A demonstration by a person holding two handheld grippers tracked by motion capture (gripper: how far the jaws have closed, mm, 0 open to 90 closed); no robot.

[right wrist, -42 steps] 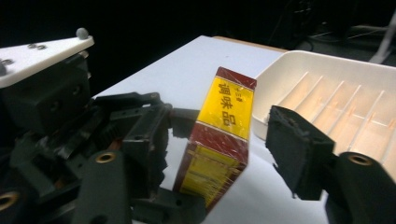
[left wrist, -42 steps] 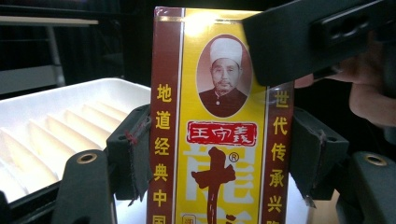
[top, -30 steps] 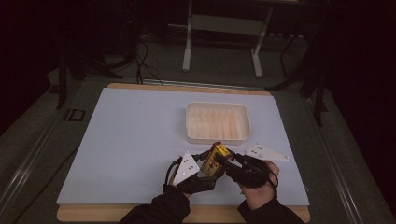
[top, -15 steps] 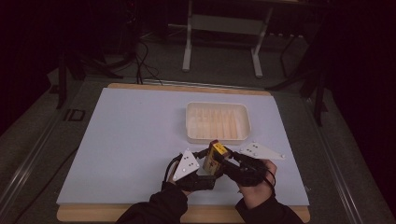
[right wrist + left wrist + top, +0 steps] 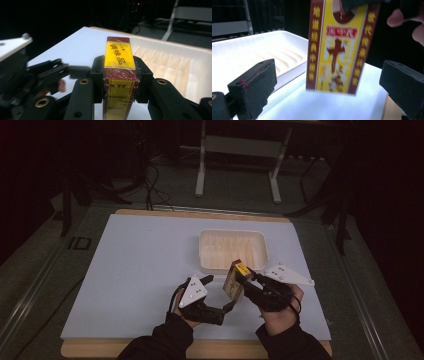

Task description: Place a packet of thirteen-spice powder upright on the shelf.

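Observation:
A tall yellow and maroon box (image 5: 232, 284) with printed characters is held off the table, just in front of the white tray (image 5: 207, 262). My right gripper (image 5: 246, 279) is shut on its upper part; in the right gripper view the jaws squeeze both narrow sides of the box (image 5: 117, 53). My left gripper (image 5: 217, 293) is open, to the left of the box. In the left gripper view the box (image 5: 337, 50) hangs upright between and beyond the widely spread jaws, touching neither. The right gripper's (image 5: 119, 68) jaws cover the lower part of the box.
The ridged tray (image 5: 172, 65) lies at the right of the centre of the pale blue mat (image 5: 140, 265). The mat's wooden front edge (image 5: 210, 351) is near the forearms. A metal stand (image 5: 240, 165) and cables stand beyond the table, in the dark.
The right gripper has carried the box slightly forward toward the tray and stood it more upright. The left gripper stays open beside it, hardly moved.

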